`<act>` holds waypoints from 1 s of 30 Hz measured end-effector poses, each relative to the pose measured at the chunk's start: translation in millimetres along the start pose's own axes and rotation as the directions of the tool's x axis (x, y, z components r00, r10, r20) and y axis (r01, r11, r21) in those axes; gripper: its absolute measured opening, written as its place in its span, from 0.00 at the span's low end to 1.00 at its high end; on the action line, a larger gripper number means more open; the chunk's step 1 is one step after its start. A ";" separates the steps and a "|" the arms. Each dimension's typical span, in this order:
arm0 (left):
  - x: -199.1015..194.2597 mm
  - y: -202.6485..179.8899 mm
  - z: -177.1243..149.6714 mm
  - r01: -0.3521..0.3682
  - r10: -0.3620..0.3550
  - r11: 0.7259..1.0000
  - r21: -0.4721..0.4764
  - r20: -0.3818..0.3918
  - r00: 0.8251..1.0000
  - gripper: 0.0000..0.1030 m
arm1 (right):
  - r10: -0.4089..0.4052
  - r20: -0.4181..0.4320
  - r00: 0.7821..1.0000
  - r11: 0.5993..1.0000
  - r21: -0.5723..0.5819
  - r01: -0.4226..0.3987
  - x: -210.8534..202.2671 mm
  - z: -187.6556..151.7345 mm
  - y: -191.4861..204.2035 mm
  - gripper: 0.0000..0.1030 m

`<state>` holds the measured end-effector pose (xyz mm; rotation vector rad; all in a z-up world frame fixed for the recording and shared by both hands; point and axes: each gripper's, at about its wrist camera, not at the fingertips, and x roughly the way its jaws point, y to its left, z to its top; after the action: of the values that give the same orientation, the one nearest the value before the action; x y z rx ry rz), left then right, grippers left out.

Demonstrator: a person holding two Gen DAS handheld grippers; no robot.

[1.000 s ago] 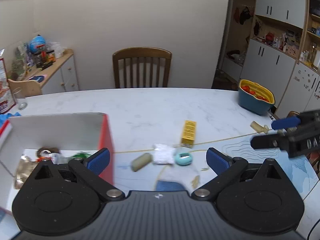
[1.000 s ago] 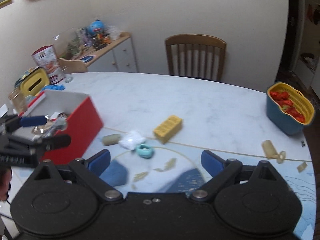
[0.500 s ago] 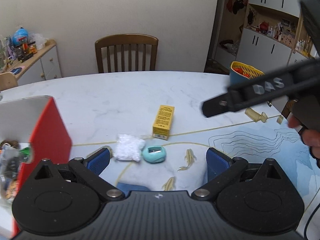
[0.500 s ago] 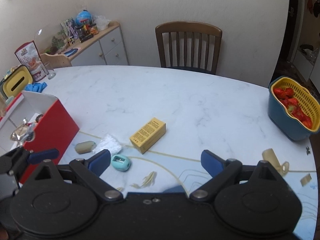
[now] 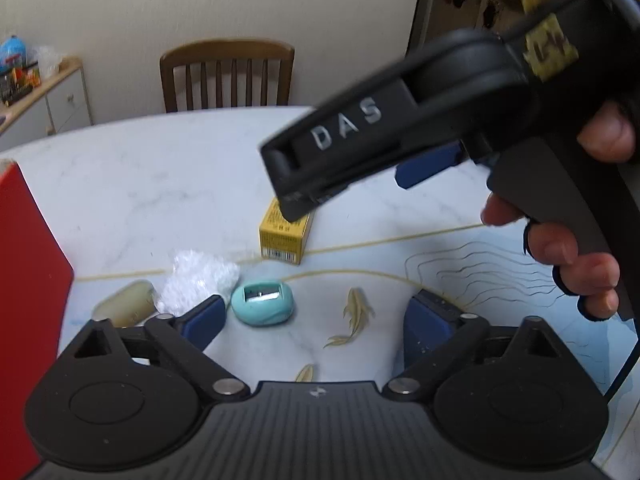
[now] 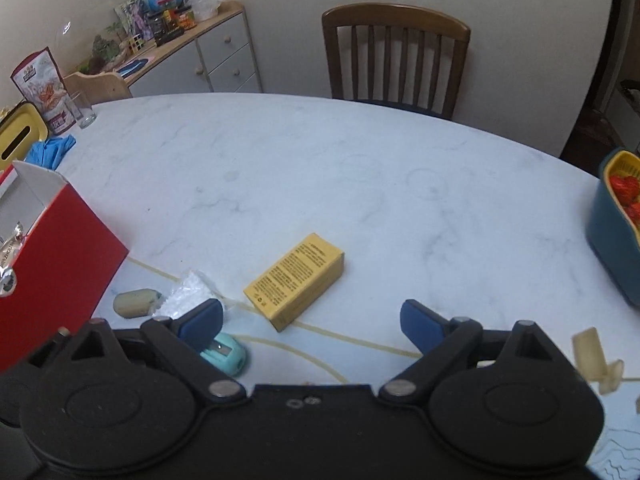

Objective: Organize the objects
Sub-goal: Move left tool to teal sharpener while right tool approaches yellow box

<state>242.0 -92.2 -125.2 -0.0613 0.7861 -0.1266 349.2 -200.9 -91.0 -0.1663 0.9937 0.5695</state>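
Observation:
A yellow box (image 6: 295, 280) lies flat on the marble table, just ahead of my open, empty right gripper (image 6: 312, 318); it also shows in the left wrist view (image 5: 285, 232). A teal sharpener (image 5: 262, 307) lies between the fingers of my open, empty left gripper (image 5: 316, 316), near the left fingertip. A white crumpled packet (image 5: 198, 278) and a tan capsule (image 5: 126, 306) lie left of it. The red box (image 6: 52, 264) stands open at the left with items inside. My right gripper's body crosses the left wrist view above the yellow box.
A blue basket with a yellow liner and red fruit (image 6: 618, 216) stands at the right edge. A tan clip (image 6: 596, 358) lies at the front right. A wooden chair (image 6: 394, 56) stands behind the table. A glass (image 6: 82, 110), snack bag and blue cloth sit far left.
Both grippers moved forward and lower toward the small items. The right gripper swung in over the yellow box and now fills the upper right of the left wrist view.

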 end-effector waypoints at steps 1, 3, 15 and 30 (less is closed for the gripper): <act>2.9 0.1 -0.7 0.000 0.000 1.000 -0.001 -0.006 1.000 0.92 | 0.005 -0.003 1.000 1.000 -0.001 -0.005 3.1 1.2 0.5 0.91; 8.1 0.3 -1.1 -0.003 0.003 1.000 -0.003 -0.016 1.000 0.90 | 0.013 -0.009 1.000 1.000 -0.004 -0.013 8.6 3.8 1.3 0.91; 28.8 6.4 0.7 -0.049 0.049 0.999 -0.011 -0.032 0.998 0.73 | 0.009 -0.039 0.999 0.999 0.033 -0.008 44.2 19.2 4.2 0.84; 27.5 8.5 -1.3 -0.119 0.119 0.993 0.012 -0.008 0.993 0.36 | -0.025 -0.077 0.997 0.999 0.038 0.028 55.9 13.4 10.2 0.38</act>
<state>261.1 -87.5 -146.3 -0.0027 0.7954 -0.0188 376.9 -166.1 -128.8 -0.1676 1.0743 0.5222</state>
